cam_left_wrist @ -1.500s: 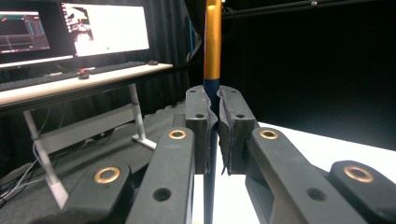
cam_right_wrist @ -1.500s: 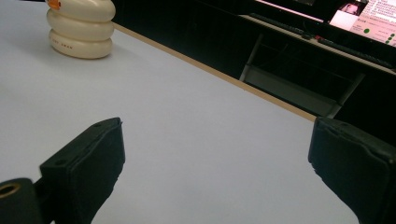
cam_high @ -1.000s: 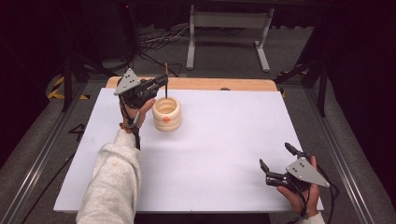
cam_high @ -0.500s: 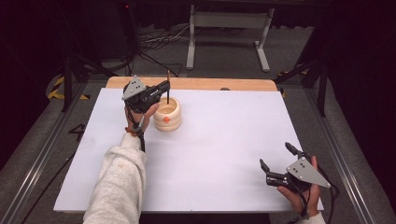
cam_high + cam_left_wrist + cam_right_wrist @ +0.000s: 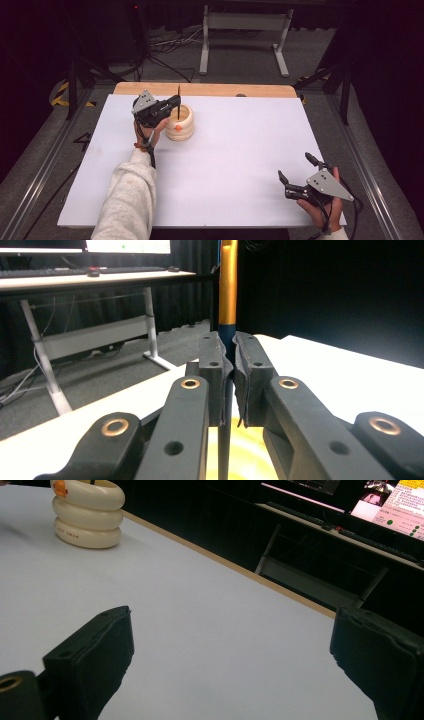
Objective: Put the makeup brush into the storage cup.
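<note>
The left gripper [image 5: 172,103] stays clamped on an upright pen [image 5: 178,102] to drop it into the holder [image 5: 180,123] at eleven o'clock, while the right gripper [image 5: 296,169] idles agape.

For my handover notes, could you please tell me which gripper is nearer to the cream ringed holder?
Left. The left gripper hangs just over the cream ringed holder, gripping a pen; the right gripper sits far off near the table's front corner.

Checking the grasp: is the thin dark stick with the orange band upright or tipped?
Upright: the thin dark stick with the orange band stands vertical, clamped in the left gripper above the cream ringed pot.
</note>
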Demonstrator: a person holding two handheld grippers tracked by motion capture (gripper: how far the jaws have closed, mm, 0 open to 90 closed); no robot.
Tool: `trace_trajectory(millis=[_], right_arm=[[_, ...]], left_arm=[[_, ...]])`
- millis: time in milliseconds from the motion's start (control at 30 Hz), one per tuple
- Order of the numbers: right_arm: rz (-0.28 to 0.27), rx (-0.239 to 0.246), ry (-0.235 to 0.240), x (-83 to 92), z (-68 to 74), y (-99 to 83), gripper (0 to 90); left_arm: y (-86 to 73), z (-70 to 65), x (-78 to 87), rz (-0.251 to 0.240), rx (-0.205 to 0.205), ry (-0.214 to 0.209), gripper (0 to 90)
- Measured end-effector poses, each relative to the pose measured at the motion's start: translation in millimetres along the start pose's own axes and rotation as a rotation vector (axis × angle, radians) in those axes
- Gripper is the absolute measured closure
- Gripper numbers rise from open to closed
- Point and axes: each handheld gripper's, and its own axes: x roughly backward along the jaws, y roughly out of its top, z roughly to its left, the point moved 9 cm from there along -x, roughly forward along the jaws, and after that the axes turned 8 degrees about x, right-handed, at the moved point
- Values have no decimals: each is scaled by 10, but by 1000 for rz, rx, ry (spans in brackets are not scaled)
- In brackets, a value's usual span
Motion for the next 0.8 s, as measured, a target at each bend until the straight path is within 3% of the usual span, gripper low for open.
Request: trace_trajectory(millis=[167,367,800], right_arm=[[3,3,0,-3,3,0,46],[1,4,2,-10,8,1,46],[4,10,1,-11,17,2,46]], left_arm=[[-75,-13,18,7,13,-2,834],[-142,-47,22,36,-7,0,834],[-169,-9,52,53,-7,19,832]])
